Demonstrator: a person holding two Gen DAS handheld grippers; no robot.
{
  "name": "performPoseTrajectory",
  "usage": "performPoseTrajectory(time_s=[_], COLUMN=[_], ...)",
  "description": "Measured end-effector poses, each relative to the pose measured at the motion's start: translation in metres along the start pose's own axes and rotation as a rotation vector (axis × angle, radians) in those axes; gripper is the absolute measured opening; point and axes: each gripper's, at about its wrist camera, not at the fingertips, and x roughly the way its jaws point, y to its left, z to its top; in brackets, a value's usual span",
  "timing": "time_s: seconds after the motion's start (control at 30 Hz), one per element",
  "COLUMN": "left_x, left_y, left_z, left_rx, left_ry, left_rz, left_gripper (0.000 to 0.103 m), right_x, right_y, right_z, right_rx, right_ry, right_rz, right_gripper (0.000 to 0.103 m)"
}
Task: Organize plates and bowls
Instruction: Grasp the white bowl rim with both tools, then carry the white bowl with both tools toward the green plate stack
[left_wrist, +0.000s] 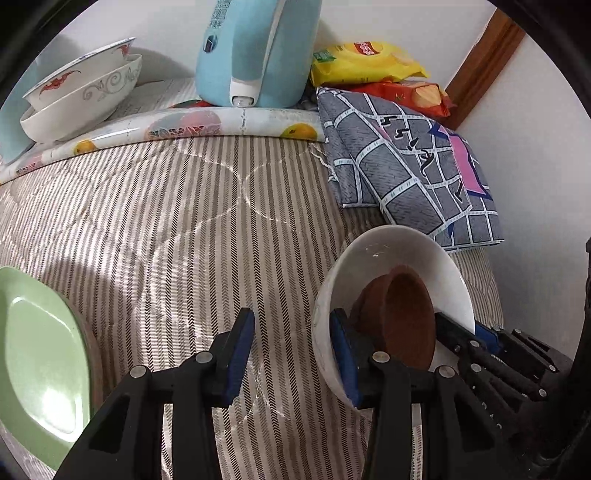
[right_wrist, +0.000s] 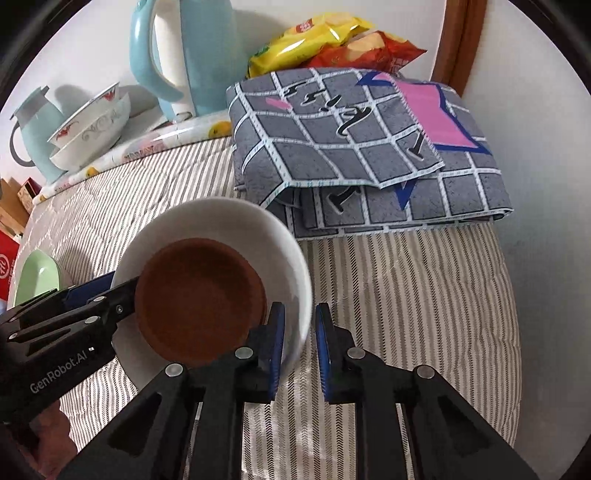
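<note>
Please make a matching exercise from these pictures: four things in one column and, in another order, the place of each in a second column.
1. brown dish
2. red-patterned bowl
3. yellow snack bag
4. green plate

a. nested in another white bowl
b. far left on the striped cover
c. inside the plain white bowl
d. behind the folded grey cloth

Pairs: 1-c, 2-a, 3-d, 4-b

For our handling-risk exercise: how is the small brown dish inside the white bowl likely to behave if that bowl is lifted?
The brown dish leans askew inside the white bowl, so it would probably slide or rattle. Its matte, clay-like surface suggests it may chip.
</note>
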Motion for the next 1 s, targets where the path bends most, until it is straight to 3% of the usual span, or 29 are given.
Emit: performPoseTrajectory(time_s=[0.5, 0.87, 1.0], left_x=[0.011, 0.011, 0.011], left_y=[-0.001, -0.005, -0.01], left_z=[0.003, 0.0, -0.001], left_rx=[0.003, -0.007, -0.007], left_ry=[0.02, 0.002, -0.019], left_rz=[-0.03, -0.103, -0.086], left_gripper=[0.039, 0.015, 0.014], right_x=[0.011, 0.006, 0.006], right_y=[-0.008, -0.006, -0.008], right_z=[0.005, -0.002, -0.003], right_rx=[0.059, 0.068, 0.086], right_ry=[0.029, -0.024, -0.038], right_rz=[0.069, 0.06, 0.075], right_gripper=[0.018, 0.016, 0.014])
